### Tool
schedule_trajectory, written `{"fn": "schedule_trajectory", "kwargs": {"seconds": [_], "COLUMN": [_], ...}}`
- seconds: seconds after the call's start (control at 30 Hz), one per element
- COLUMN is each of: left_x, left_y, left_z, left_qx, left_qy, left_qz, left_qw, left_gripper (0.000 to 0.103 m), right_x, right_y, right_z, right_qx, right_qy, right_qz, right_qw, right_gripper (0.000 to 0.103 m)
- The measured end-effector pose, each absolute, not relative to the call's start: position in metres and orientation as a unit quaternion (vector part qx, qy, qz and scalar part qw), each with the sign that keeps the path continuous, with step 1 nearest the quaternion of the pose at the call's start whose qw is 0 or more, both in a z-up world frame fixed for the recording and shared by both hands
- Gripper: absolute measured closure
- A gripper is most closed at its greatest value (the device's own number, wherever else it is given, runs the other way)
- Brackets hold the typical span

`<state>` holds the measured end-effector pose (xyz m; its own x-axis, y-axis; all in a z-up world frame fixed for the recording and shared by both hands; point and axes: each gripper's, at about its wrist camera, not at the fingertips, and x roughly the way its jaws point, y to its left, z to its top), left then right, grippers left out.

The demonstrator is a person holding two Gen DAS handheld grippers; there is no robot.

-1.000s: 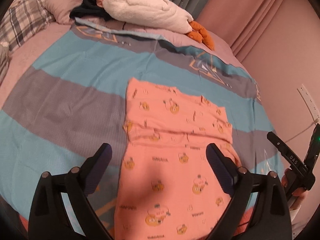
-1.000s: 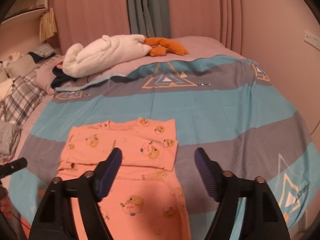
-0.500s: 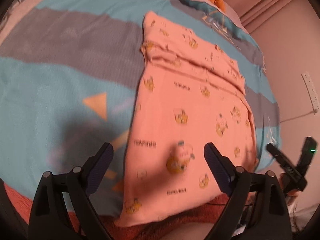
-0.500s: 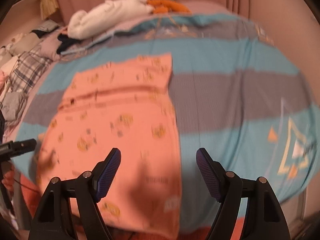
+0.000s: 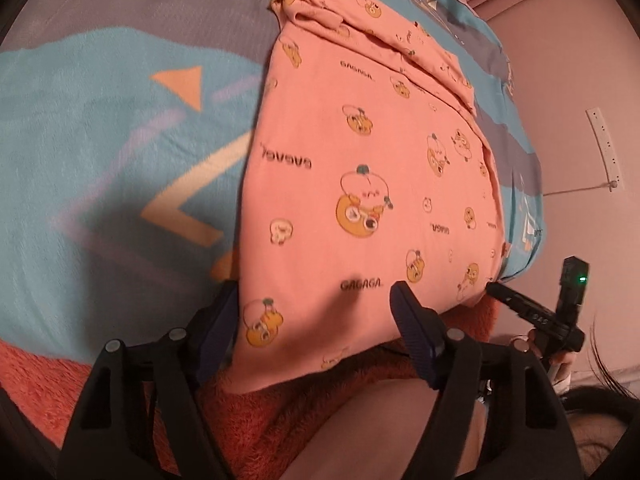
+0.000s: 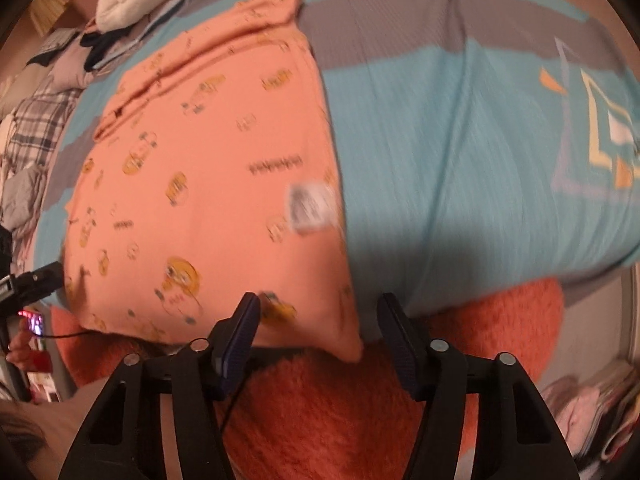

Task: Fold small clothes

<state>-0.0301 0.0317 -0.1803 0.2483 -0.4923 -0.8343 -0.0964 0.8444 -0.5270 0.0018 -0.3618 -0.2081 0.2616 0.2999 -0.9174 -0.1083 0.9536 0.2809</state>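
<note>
A salmon-pink top [image 5: 360,168] printed with cartoon figures lies flat on the striped bed cover [image 5: 100,128], its far part folded over. Its near hem hangs over the bed's edge. My left gripper [image 5: 316,320] points down at the hem's left corner. Its jaws are closing, with the cloth between them and the pads not pressing. The right gripper [image 6: 320,328] straddles the right corner of the top [image 6: 200,180] near a white label [image 6: 312,208]. Its jaws are also closing, and its pads are clear of the cloth. Each gripper shows at the side of the other's view.
An orange fuzzy blanket [image 6: 340,400] lies under the hem at the bed's edge. White bedding [image 6: 132,0] and a plaid pillow [image 6: 36,128] sit at the far end. A wall socket [image 5: 604,144] is on the right; a heap of things [image 6: 600,412] lies on the floor.
Both grippers have dropped and tipped downward from over the middle of the bed to the top's near hem. Both pairs of jaws have narrowed around the hem corners.
</note>
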Motion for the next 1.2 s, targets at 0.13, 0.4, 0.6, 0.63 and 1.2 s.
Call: {"fn": "schedule_trajectory", "kwargs": {"seconds": [0.13, 0.4, 0.6, 0.63, 1.2], "left_x": [-0.037, -0.046, -0.044, -0.044, 0.018], "left_y": [0.031, 0.026, 0.03, 0.03, 0.053], "left_z": [-0.185, -0.192, -0.189, -0.184, -0.146], "left_qx": [-0.25, -0.229, -0.259, -0.267, -0.376], "left_qy": [0.604, 0.618, 0.608, 0.602, 0.497], "left_qz": [-0.141, -0.138, -0.134, -0.138, -0.165], "left_qw": [0.744, 0.739, 0.738, 0.74, 0.764], "left_gripper": [0.032, 0.094, 0.098, 0.098, 0.098], "right_x": [0.0, -0.003, -0.002, -0.001, 0.077], "right_y": [-0.36, -0.346, -0.337, -0.339, -0.343], "right_z": [-0.221, -0.229, -0.208, -0.203, -0.142], "right_qx": [0.082, 0.052, 0.072, 0.083, 0.197], "right_qy": [0.612, 0.62, 0.601, 0.596, 0.451], "right_qz": [0.143, 0.169, 0.21, 0.22, 0.246], "right_qw": [0.773, 0.764, 0.767, 0.768, 0.835], "right_gripper": [0.048, 0.089, 0.097, 0.097, 0.098]}}
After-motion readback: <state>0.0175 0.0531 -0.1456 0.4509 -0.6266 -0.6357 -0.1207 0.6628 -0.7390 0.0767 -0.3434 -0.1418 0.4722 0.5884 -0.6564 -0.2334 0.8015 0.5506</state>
